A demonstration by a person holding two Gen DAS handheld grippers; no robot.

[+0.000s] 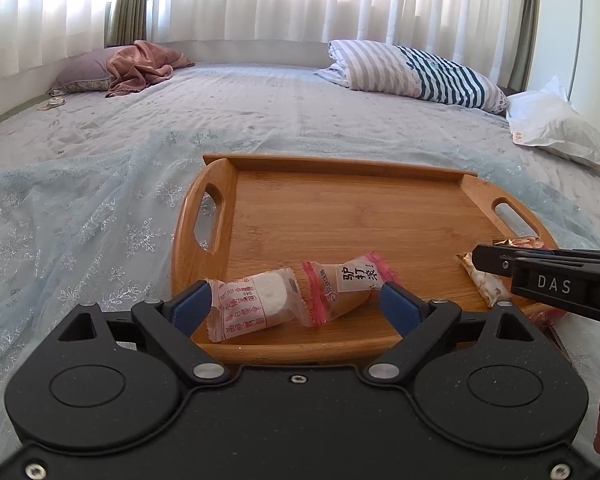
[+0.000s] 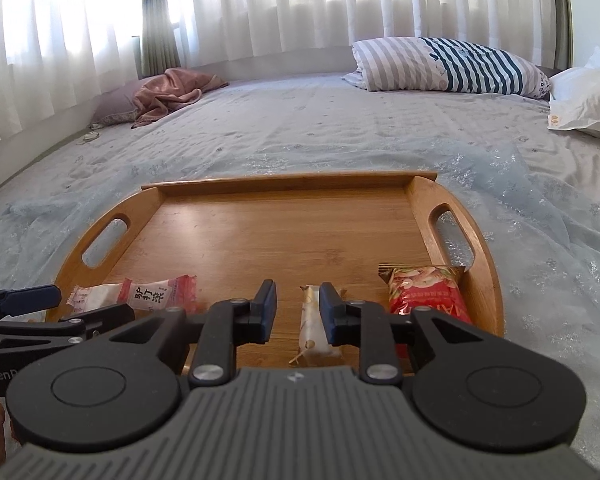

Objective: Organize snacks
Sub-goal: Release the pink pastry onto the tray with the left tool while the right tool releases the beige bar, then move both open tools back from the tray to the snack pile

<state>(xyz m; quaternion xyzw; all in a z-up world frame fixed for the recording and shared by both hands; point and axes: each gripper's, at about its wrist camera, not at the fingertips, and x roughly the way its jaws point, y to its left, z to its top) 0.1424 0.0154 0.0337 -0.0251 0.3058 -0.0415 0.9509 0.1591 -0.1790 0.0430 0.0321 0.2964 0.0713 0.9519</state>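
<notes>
Left wrist view is showing a white rice-cake packet (image 1: 252, 304) beside a pink-wrapped candy (image 1: 348, 282), both lying between the spread left gripper (image 1: 296, 302); only the right view is revealing the red snack bag (image 2: 424, 290). The right gripper (image 2: 298, 306), half-open, is straddling a slim cream bar (image 2: 312, 326) on the bamboo tray (image 2: 284, 184) sitting on a snowflake bedspread (image 2: 380, 140) under white curtains (image 2: 300, 4).

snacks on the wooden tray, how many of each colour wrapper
Clear wrapper with red print, white cake inside: 1
Pink-edged wrapper, tan snack: 1
Cream slim bar: 1
Red packet: 1
Total: 4, all on the tray
</notes>
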